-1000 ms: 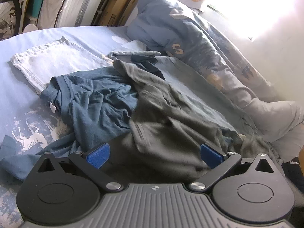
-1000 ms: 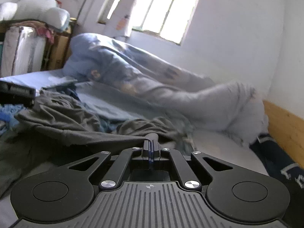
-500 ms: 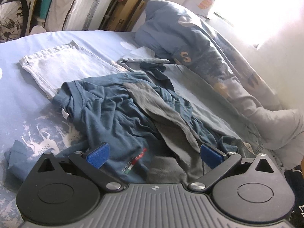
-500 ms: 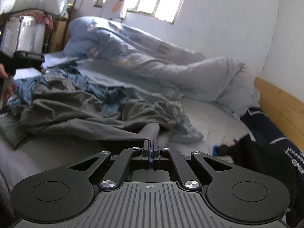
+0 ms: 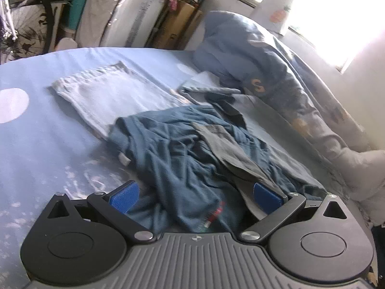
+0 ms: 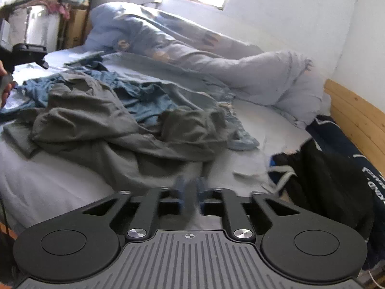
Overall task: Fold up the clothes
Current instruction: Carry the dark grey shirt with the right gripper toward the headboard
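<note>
A crumpled grey shirt [image 6: 96,125] lies on the bed over a blue t-shirt [image 6: 144,98]. In the left wrist view the blue t-shirt [image 5: 173,159] is spread in front, with a strip of the grey shirt [image 5: 231,149] across it. My left gripper [image 5: 195,195] is open and empty just above the blue t-shirt. My right gripper [image 6: 190,192] has its jaws a little apart, with a tail of the grey shirt between them; the motion blur hides whether it is gripped.
A folded white garment [image 5: 108,94] lies flat on the blue sheet [image 5: 36,132]. A bunched blue duvet [image 6: 192,48] runs along the wall. Dark clothes [image 6: 336,173] lie by the wooden bed edge [image 6: 356,118]. Boxes and bags [image 5: 120,19] stand beyond the bed.
My right gripper pulled the grey shirt back off the blue t-shirt, and its jaws have parted slightly. The left gripper stayed open and drew back a little.
</note>
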### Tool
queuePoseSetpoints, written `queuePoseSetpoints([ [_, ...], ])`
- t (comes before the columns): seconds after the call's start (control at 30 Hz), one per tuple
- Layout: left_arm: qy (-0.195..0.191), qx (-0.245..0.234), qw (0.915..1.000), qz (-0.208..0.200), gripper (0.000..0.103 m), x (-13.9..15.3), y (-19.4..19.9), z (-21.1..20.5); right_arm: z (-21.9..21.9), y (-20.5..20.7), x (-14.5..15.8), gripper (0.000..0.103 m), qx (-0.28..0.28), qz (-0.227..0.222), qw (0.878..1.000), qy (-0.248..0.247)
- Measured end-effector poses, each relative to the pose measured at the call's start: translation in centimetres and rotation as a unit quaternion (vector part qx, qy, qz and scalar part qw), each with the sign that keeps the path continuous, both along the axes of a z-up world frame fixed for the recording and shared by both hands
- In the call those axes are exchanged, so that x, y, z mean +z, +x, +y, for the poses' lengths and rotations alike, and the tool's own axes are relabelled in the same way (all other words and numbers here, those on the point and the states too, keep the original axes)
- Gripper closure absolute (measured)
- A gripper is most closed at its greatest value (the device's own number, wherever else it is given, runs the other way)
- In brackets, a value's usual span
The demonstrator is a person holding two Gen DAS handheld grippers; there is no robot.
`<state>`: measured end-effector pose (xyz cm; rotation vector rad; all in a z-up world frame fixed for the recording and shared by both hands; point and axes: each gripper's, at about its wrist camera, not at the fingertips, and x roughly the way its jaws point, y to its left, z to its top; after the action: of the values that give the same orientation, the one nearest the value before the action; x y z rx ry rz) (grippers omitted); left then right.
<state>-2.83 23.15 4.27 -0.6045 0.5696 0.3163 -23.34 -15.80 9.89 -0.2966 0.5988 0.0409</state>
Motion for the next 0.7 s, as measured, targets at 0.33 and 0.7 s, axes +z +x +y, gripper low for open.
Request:
queuePoseSetpoints([
  [0.33, 0.000, 0.014, 0.9999, 0.002, 0.000, 0.0, -0.9, 2.5, 7.7, 5.2, -1.5, 0.036, 0.111, -0.009, 0.994, 0.023],
  [0.7, -0.011, 0.027, 0.9996, 0.003, 0.000, 0.0, -1.1, 4.7, 19.1, 8.4, -3.4, 0.031, 0.256, -0.016, 0.966, -0.004],
])
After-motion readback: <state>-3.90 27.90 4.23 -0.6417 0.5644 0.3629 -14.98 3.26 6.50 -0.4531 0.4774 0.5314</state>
